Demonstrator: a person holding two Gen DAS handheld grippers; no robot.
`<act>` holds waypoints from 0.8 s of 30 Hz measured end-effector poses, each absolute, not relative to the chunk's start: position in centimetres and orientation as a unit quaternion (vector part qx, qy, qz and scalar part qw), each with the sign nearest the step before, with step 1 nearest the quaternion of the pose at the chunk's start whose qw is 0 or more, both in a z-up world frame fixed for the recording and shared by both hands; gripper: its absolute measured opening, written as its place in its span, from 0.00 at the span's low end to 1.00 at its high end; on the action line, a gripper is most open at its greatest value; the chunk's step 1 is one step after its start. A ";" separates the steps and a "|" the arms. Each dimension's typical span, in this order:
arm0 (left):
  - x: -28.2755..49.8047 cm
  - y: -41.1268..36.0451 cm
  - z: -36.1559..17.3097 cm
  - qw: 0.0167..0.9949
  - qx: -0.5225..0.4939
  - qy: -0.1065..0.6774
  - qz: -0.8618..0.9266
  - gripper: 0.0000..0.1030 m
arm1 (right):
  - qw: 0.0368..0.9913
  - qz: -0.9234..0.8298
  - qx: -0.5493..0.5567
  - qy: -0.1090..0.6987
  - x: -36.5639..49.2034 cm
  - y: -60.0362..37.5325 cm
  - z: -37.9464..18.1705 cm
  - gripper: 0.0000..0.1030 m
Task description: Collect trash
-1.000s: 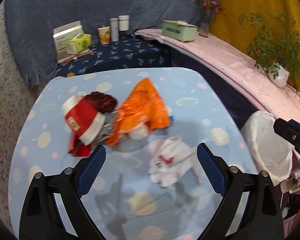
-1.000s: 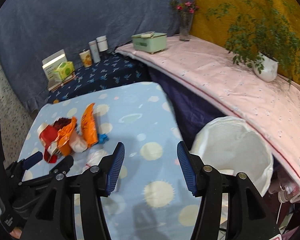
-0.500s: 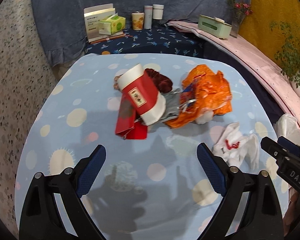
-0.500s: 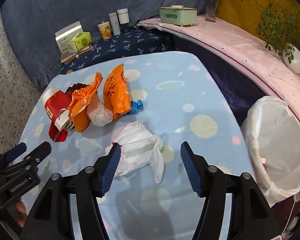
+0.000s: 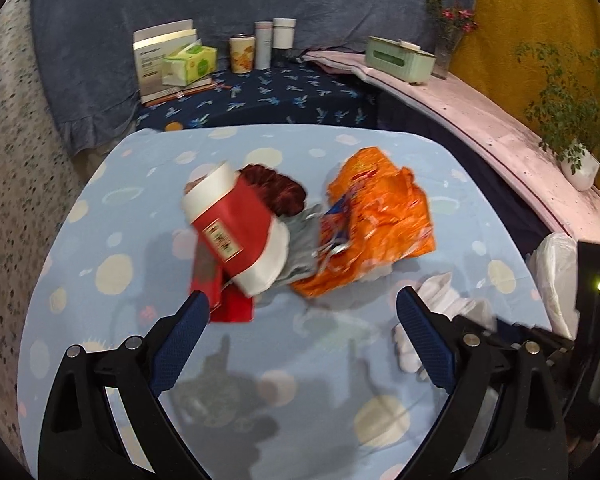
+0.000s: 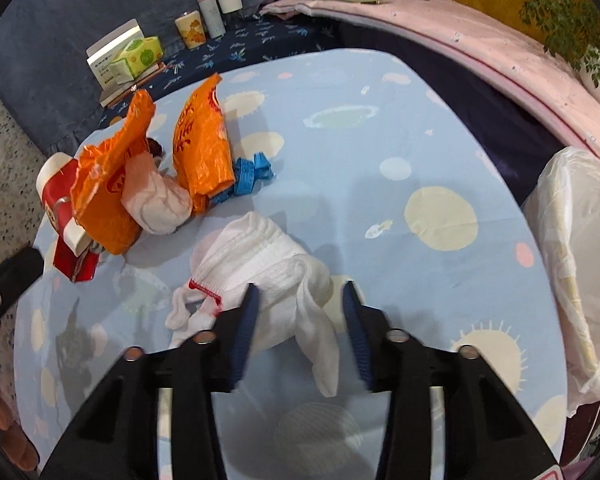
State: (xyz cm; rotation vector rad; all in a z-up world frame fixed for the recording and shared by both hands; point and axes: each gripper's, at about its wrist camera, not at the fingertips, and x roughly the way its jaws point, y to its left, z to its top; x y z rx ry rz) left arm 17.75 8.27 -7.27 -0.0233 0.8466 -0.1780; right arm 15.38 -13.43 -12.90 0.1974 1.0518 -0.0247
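Observation:
Trash lies on a light blue table (image 5: 340, 360). A red and white carton (image 5: 236, 232) lies on a dark red scrap, next to an orange wrapper (image 5: 376, 216). My left gripper (image 5: 302, 316) is open and empty, just short of the carton. A crumpled white cloth (image 6: 268, 260) lies near the front. My right gripper (image 6: 300, 292) is open with its fingers on either side of the cloth. The orange wrappers (image 6: 200, 140), a white wad (image 6: 156, 200) and a blue strip (image 6: 244, 176) show in the right wrist view. A white-lined bin (image 6: 580, 232) stands right of the table.
A dark blue shelf (image 5: 260, 96) behind the table carries a tissue box (image 5: 188, 64), a cup and bottles. A pink ledge (image 5: 480, 116) on the right holds a green box, a vase and a potted plant.
My right gripper has moved down and forward so its fingers now straddle the white cloth. My left gripper has moved closer to the carton.

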 end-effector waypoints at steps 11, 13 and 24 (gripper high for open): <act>21.7 4.3 -8.3 0.900 0.018 0.419 -0.119 0.79 | 0.864 -0.002 0.108 0.492 14.5 -14.2 -12.0 0.04; 21.9 4.0 -8.4 0.897 0.019 0.423 -0.125 0.66 | 0.866 -0.001 0.110 0.487 14.1 -14.5 -11.4 0.04; 21.3 4.1 -6.9 0.890 -0.006 0.434 -0.143 0.06 | 0.887 0.006 0.120 0.446 12.7 -15.4 -6.5 0.04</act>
